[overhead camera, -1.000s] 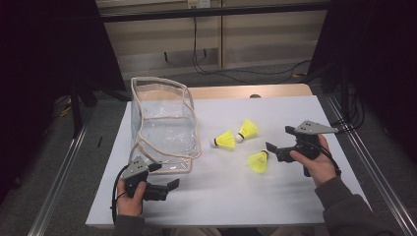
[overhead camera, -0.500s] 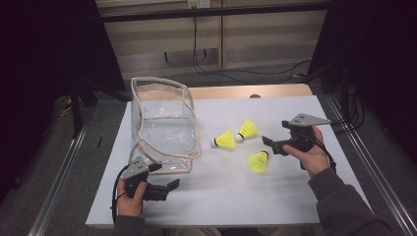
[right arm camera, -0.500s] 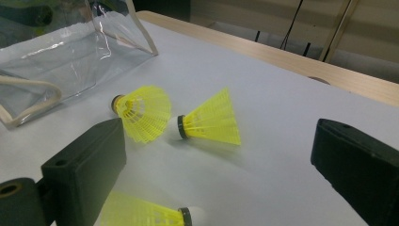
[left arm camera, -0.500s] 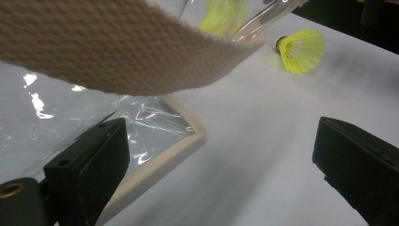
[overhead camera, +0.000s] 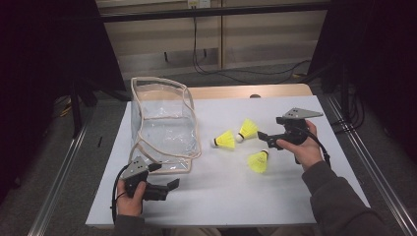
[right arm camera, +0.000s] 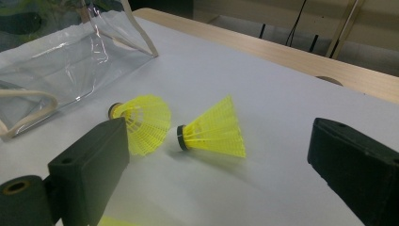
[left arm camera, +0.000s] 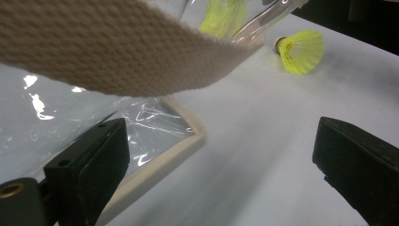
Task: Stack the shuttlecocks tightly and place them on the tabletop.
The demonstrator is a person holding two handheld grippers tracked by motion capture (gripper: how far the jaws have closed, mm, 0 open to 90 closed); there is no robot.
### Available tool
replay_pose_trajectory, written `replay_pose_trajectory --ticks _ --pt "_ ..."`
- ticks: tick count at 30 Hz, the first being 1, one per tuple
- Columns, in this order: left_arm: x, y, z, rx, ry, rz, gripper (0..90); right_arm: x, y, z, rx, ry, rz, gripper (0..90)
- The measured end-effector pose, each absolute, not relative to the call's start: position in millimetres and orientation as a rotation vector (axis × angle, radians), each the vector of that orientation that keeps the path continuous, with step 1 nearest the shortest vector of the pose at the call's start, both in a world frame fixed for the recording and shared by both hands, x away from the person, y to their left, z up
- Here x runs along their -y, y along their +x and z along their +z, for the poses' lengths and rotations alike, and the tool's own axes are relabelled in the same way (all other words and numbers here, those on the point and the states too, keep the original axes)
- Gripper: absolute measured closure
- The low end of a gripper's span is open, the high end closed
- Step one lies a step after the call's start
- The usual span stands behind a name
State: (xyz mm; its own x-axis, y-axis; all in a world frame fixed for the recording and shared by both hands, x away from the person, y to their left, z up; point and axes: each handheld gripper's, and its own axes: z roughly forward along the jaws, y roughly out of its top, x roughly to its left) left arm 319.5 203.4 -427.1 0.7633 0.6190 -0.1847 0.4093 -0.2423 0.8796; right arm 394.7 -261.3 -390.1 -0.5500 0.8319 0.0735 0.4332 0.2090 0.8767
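Observation:
Three yellow shuttlecocks lie on the white table: one (overhead camera: 225,139), a second (overhead camera: 247,129) just behind it, a third (overhead camera: 258,161) nearer me. My right gripper (overhead camera: 263,141) is open just right of them, its jaws pointing left. In the right gripper view the open right gripper (right arm camera: 219,162) faces two shuttlecocks (right arm camera: 146,120) (right arm camera: 214,129) lying ahead of its jaws. A clear bag (overhead camera: 162,123) with beige trim stands at the left. My left gripper (overhead camera: 166,177) is open and empty by the bag's near corner. In the left gripper view the open left gripper (left arm camera: 221,155) sits under the bag's beige strap (left arm camera: 117,52).
The table's wooden far edge (overhead camera: 236,91) runs behind the white sheet (overhead camera: 236,196). Metal rails (overhead camera: 64,187) flank the table on both sides. In the left gripper view one shuttlecock (left arm camera: 301,49) lies beyond the bag's corner (left arm camera: 179,136).
My right gripper has moved left and slightly away from me, closer to the shuttlecocks. The left gripper, bag and shuttlecocks have stayed put.

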Motion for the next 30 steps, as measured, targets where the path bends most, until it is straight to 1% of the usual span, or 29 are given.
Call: replay_pose_trajectory --ticks 8,19,24,30 --pt "-204 320 -427 -0.789 1.876 0.243 4.3 260 406 -393 -2.088 1.179 1.278 9.3" --pt "-204 320 -426 -0.791 1.876 0.241 4.3 260 419 -403 -2.093 1.204 1.221 10.5" --pt "-204 320 -426 -0.788 1.880 0.240 4.4 259 426 -411 -2.100 1.227 1.263 14.5" --pt "-204 320 -426 -0.790 1.878 0.244 4.4 251 429 -411 -2.134 1.185 1.240 19.2"
